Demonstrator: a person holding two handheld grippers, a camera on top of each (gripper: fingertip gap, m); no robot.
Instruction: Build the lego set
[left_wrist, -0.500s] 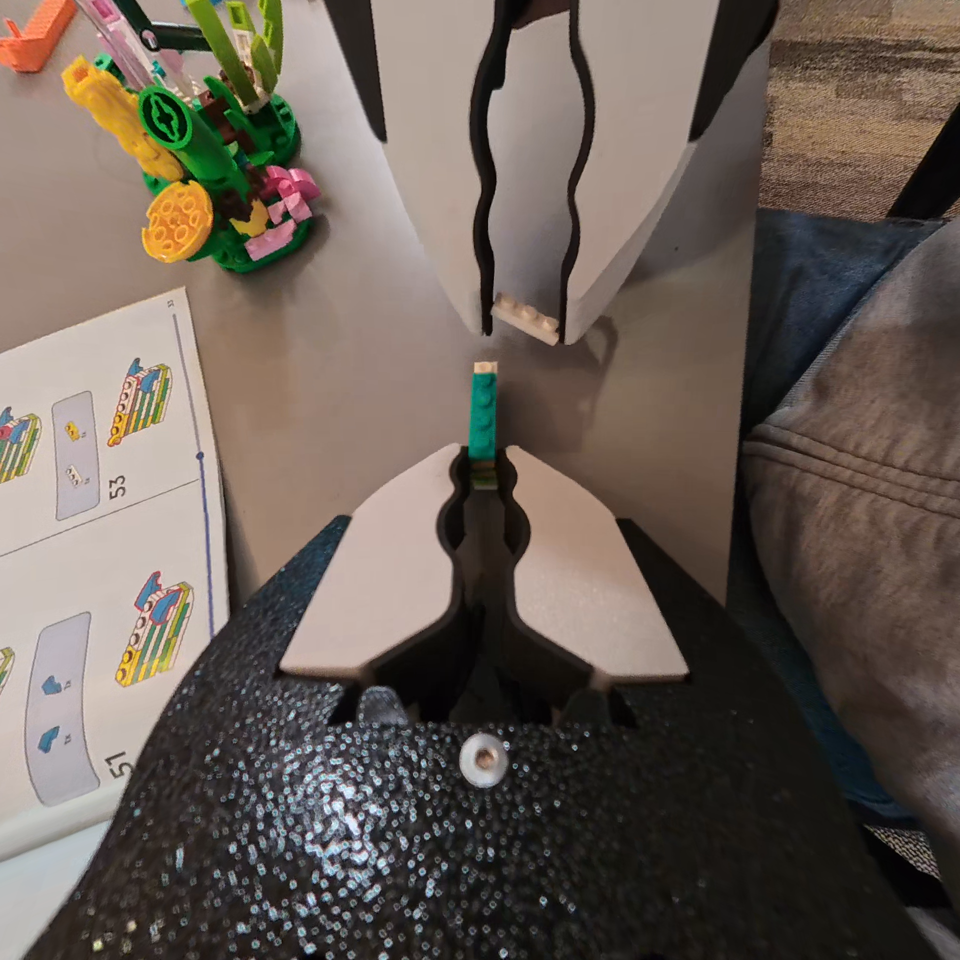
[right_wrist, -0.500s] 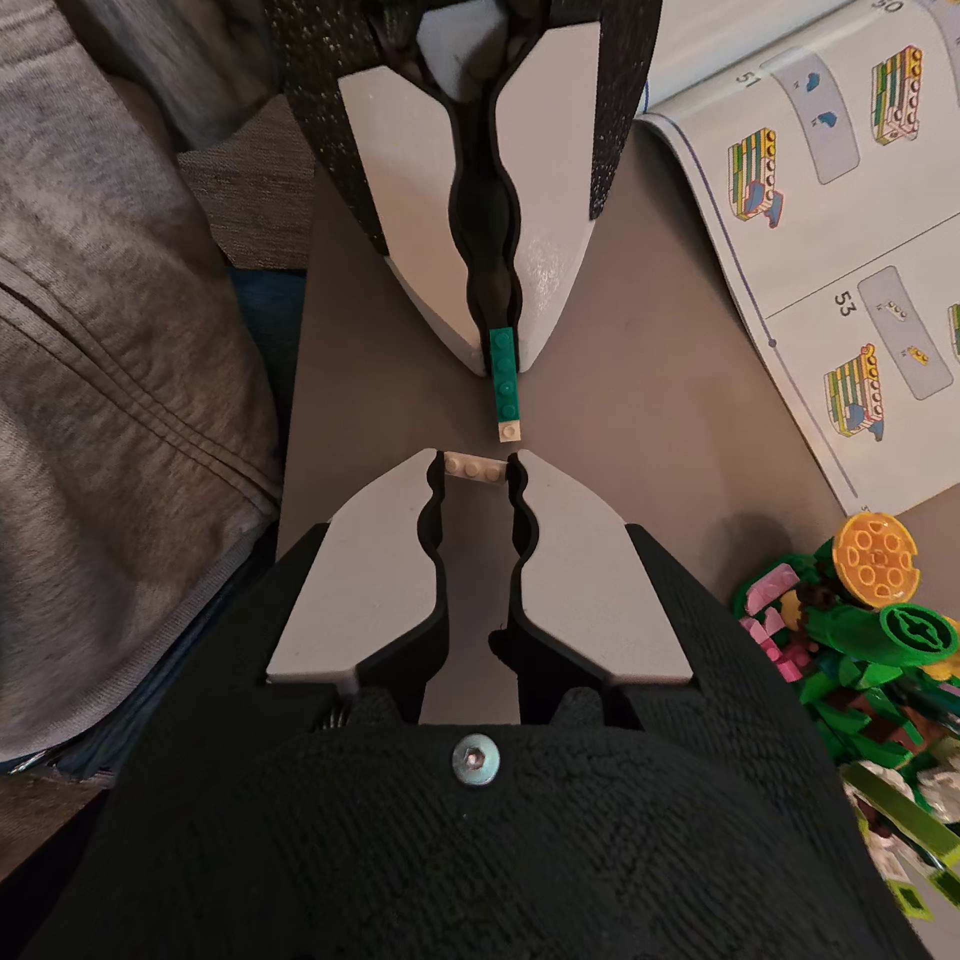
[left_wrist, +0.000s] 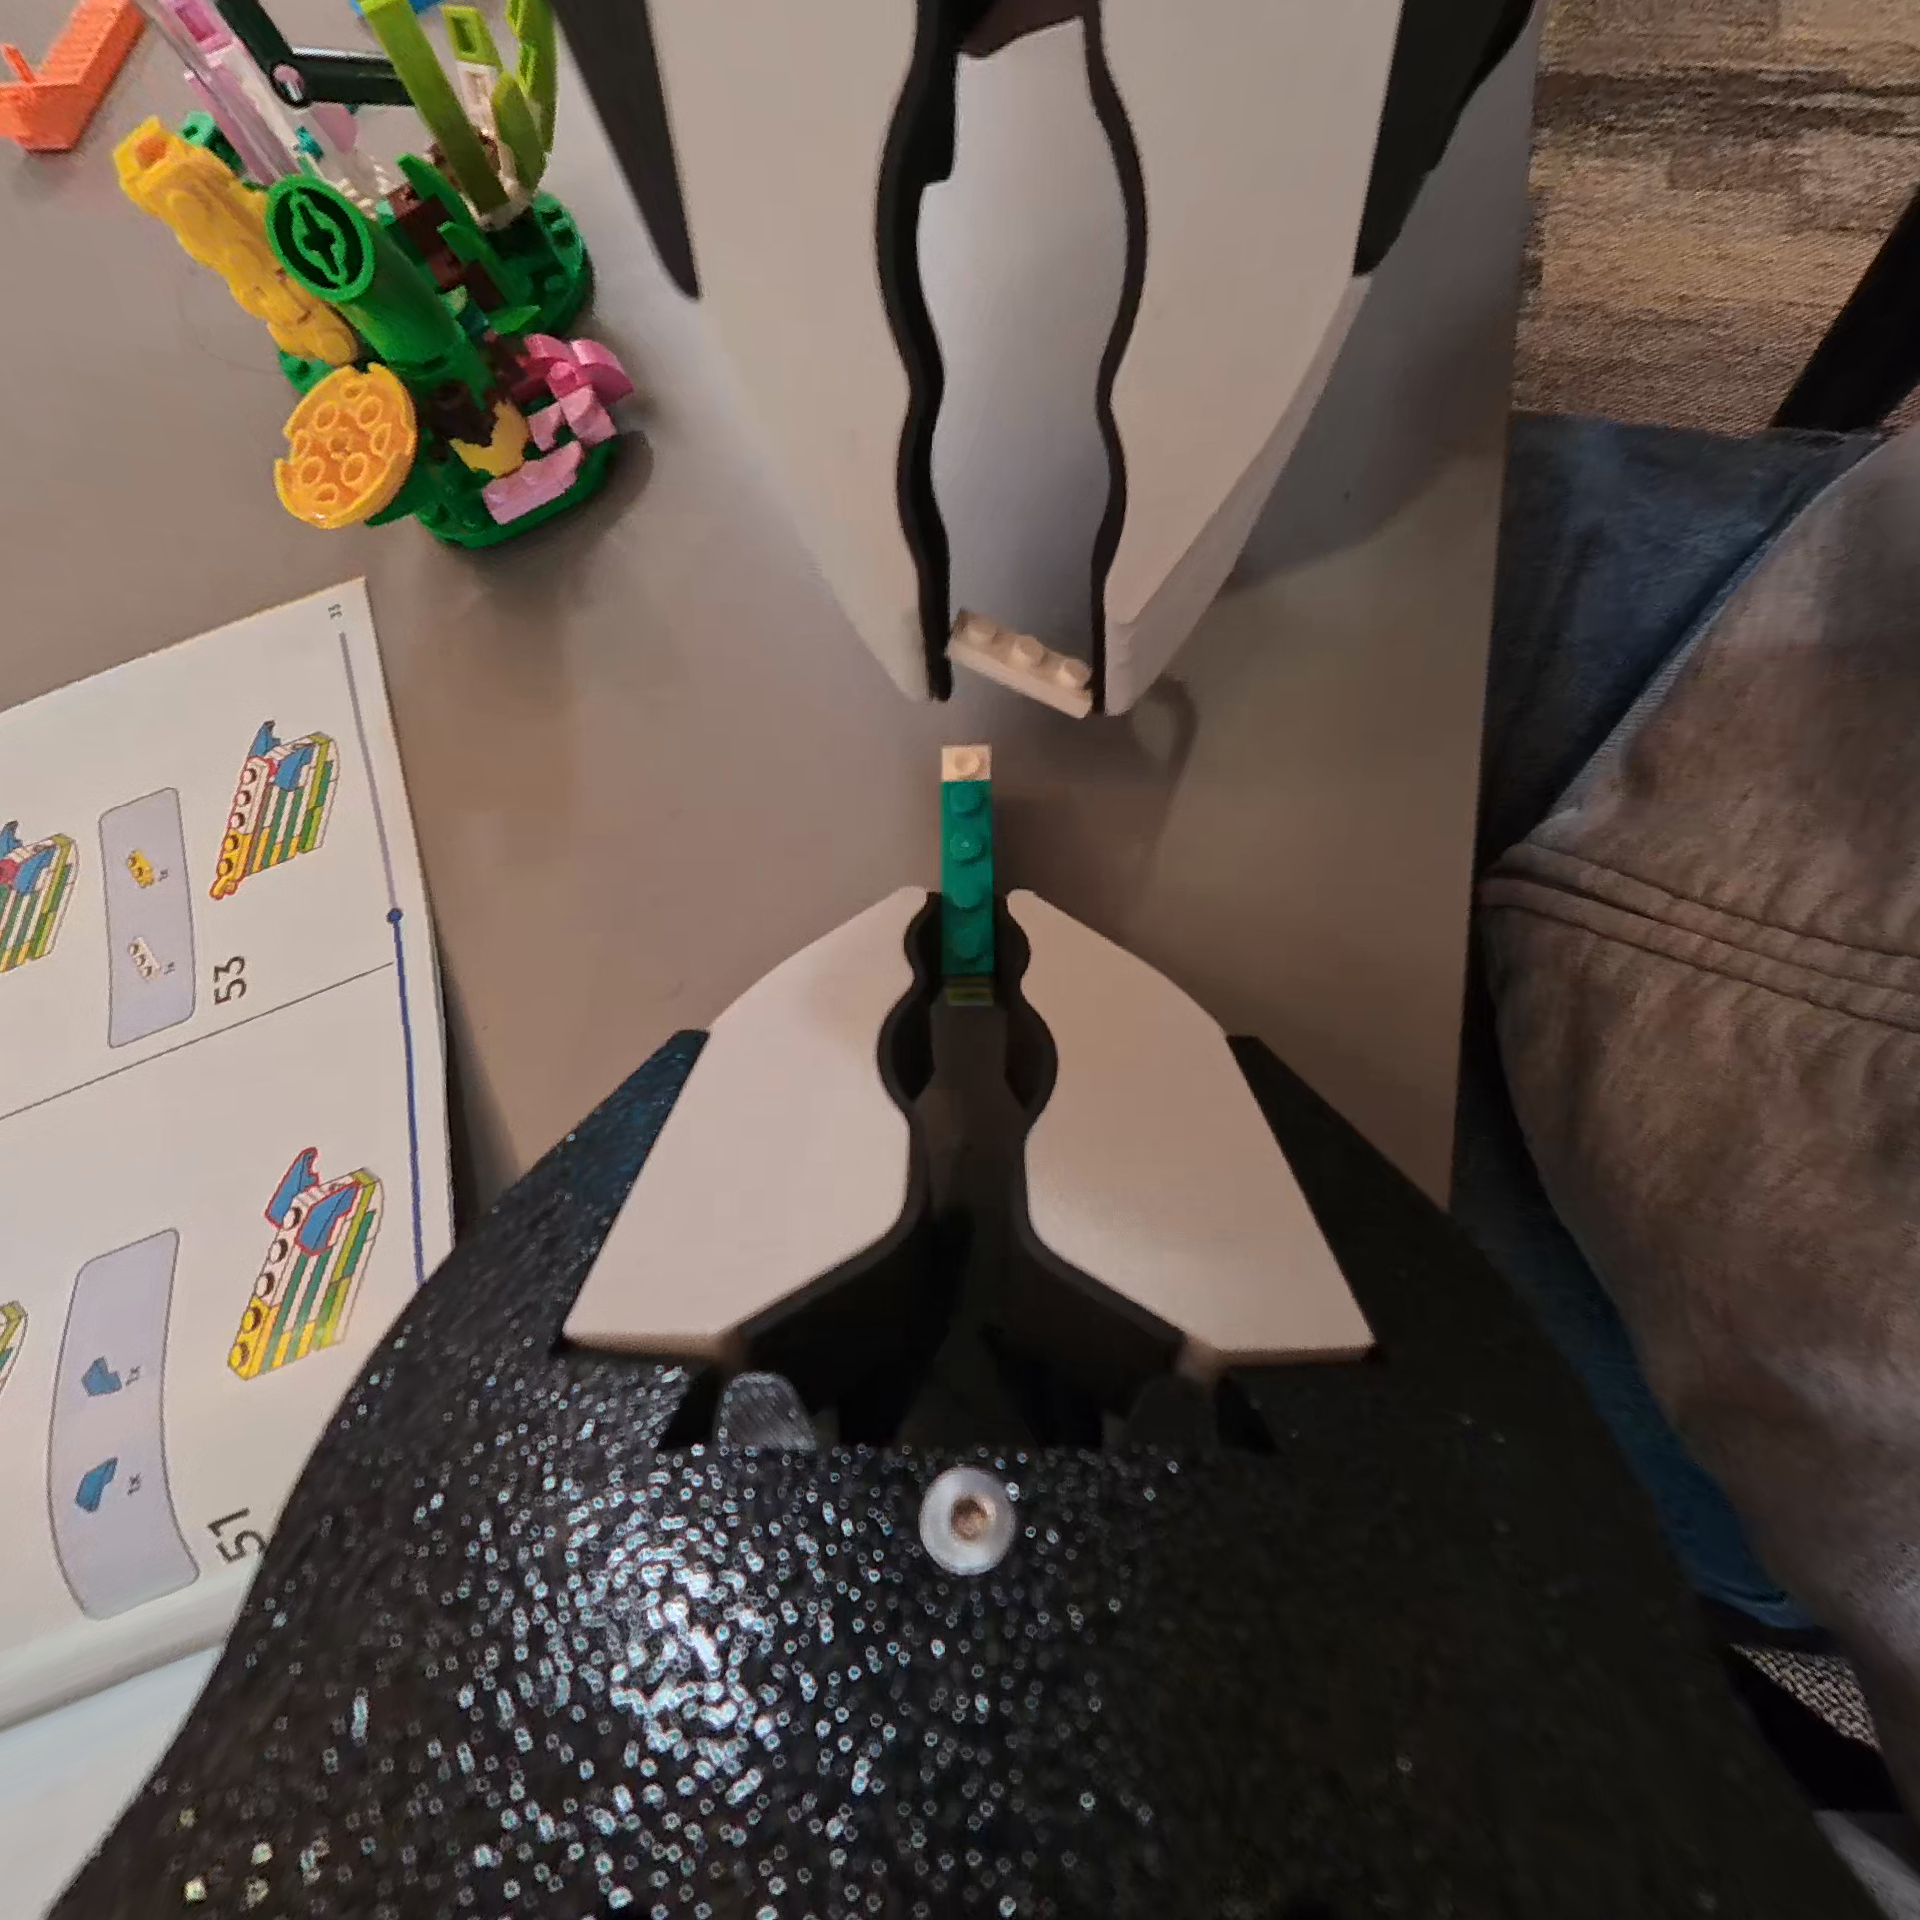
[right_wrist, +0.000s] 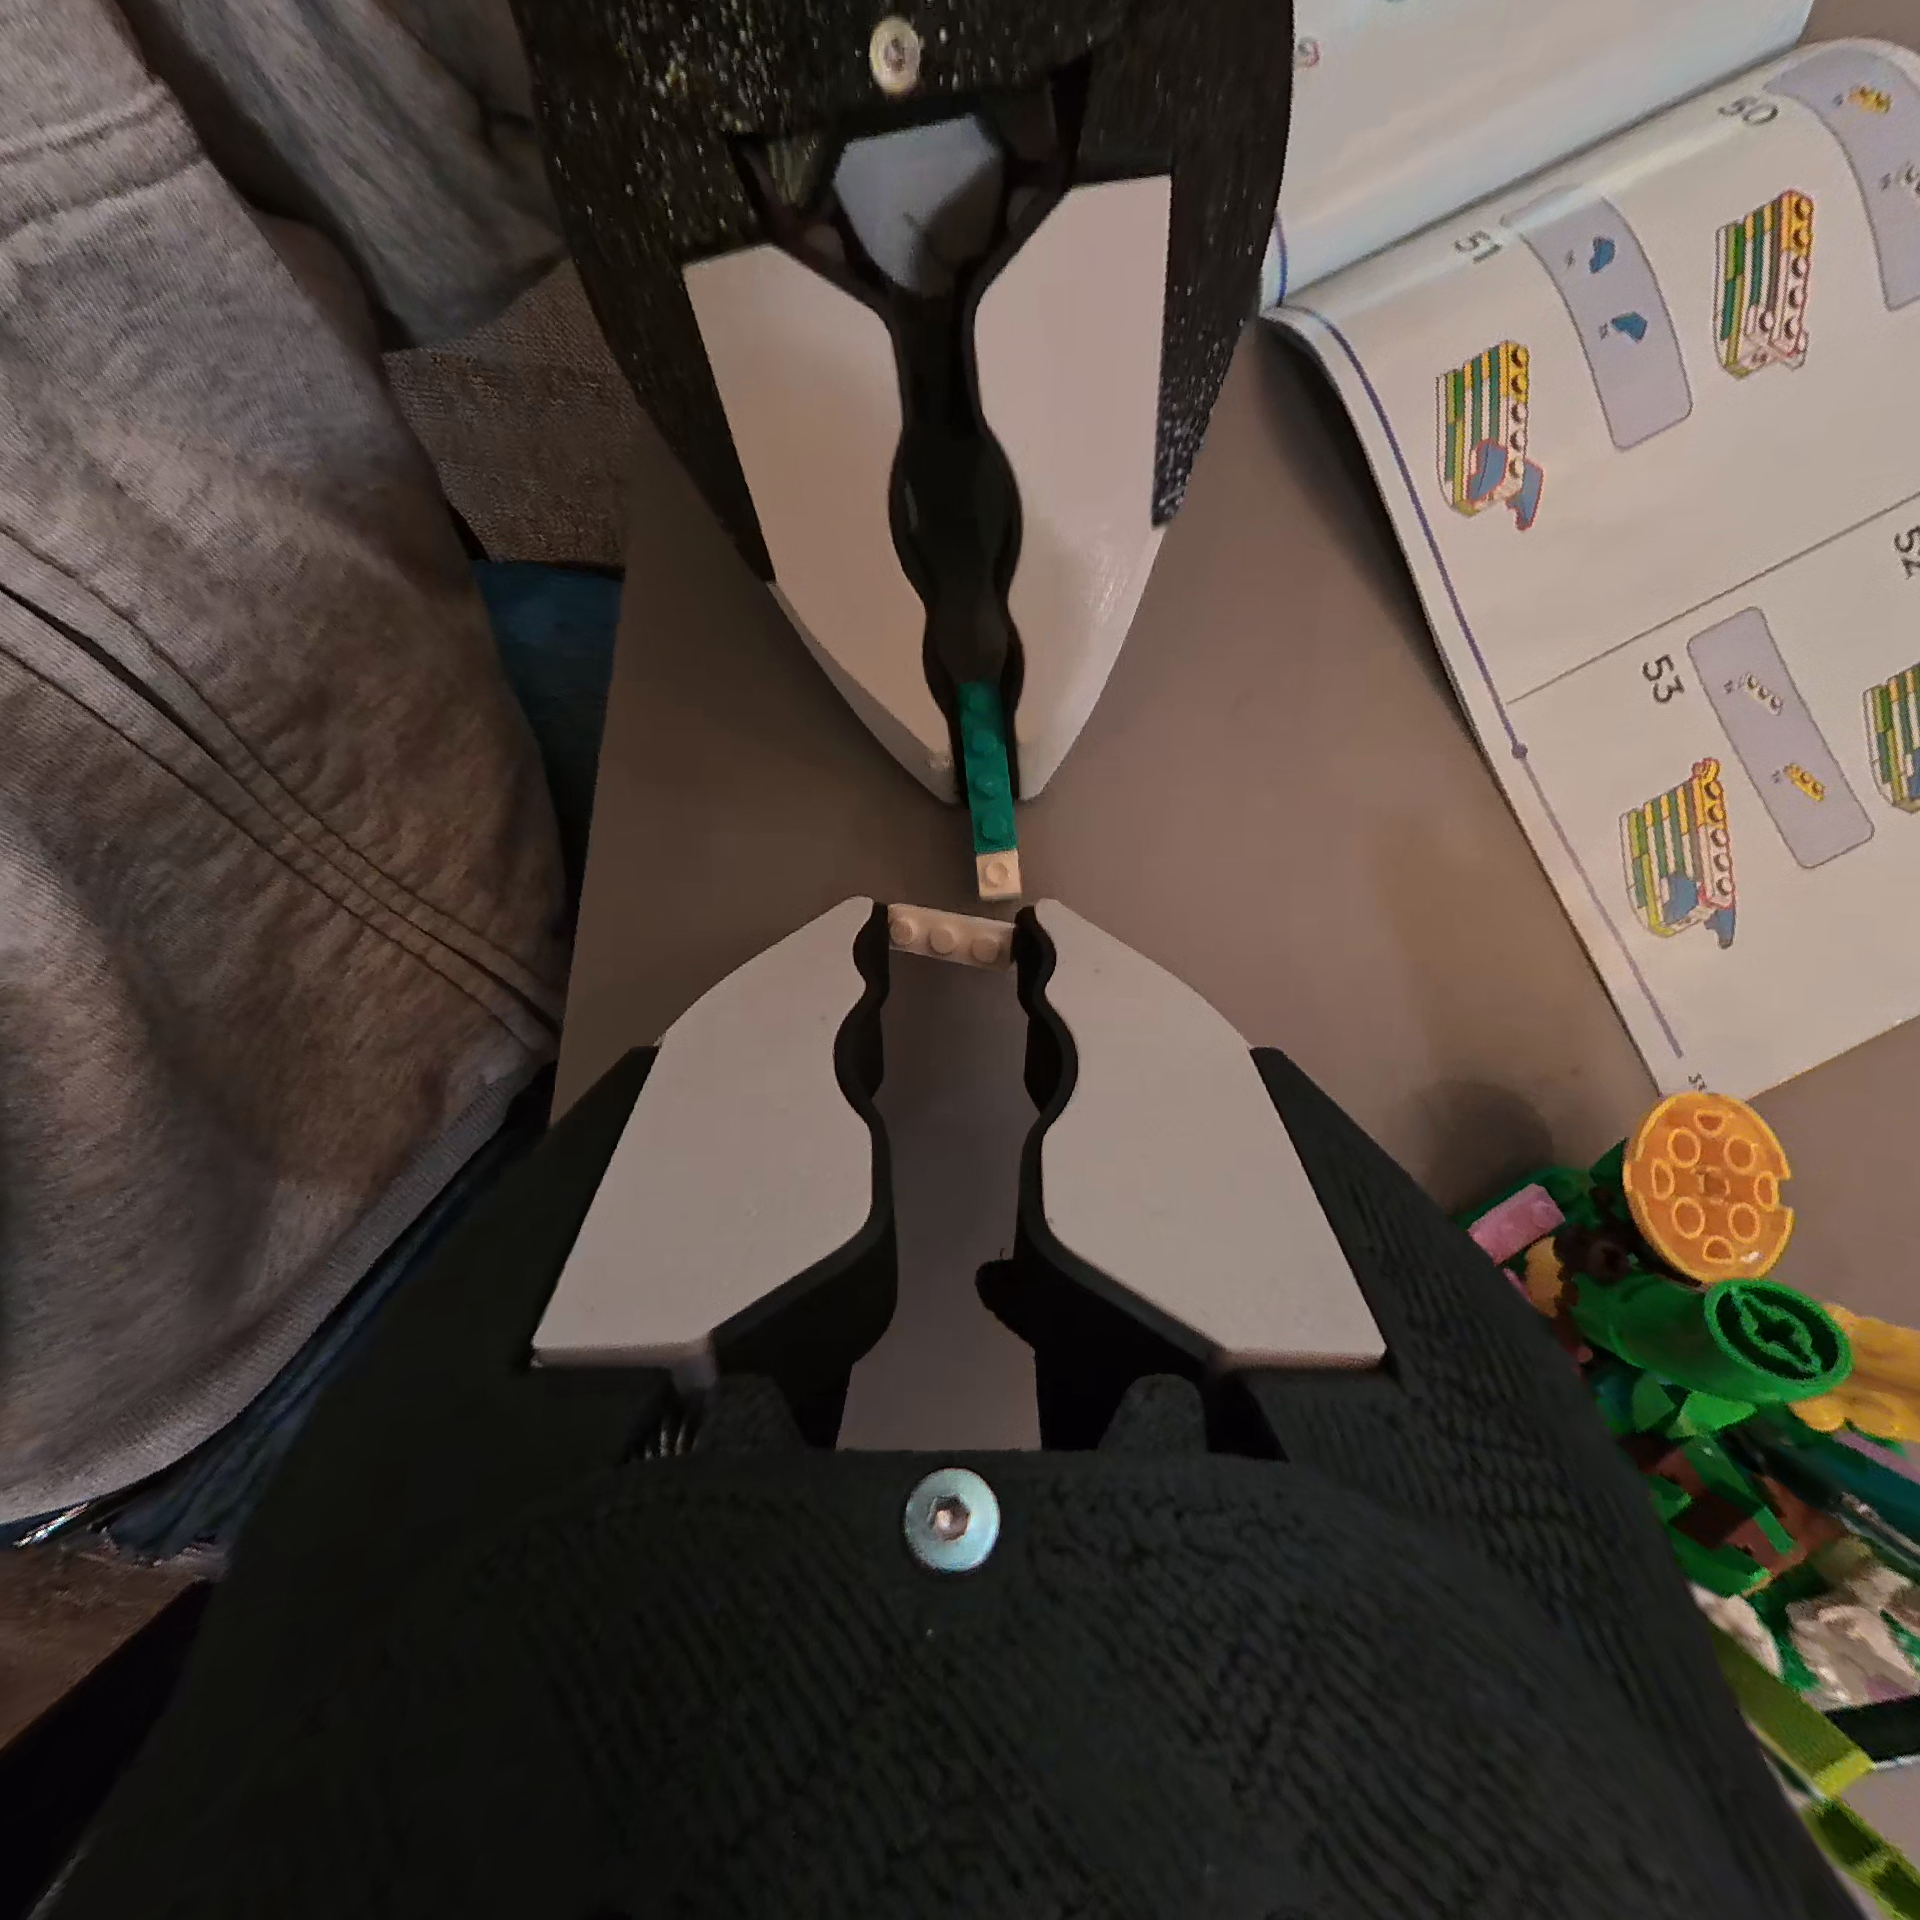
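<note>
My left gripper (left_wrist: 966, 914) is shut on a narrow green plate strip (left_wrist: 966, 862) with a white stud piece at its far tip; it points at the right gripper. The strip also shows in the right wrist view (right_wrist: 987, 769), held by the left gripper (right_wrist: 982, 790). My right gripper (right_wrist: 951, 920) is shut on a small white three-stud plate (right_wrist: 948, 938), held crosswise between its fingertips. In the left wrist view that white plate (left_wrist: 1023, 665) sits at the right gripper's (left_wrist: 1023, 686) tips, just beyond the strip's white end. A small gap separates the two pieces.
Both grippers hover over a grey table (left_wrist: 644, 665). A green, yellow and pink brick flower model (left_wrist: 416, 353) stands at the left, also seen in the right wrist view (right_wrist: 1704, 1299). An open instruction booklet (left_wrist: 197, 987) lies nearby. A person's grey garment (left_wrist: 1714, 987) lies past the table edge.
The two grippers and their pieces stay nearly the same, facing each other with a small gap; the views shift only slightly.
</note>
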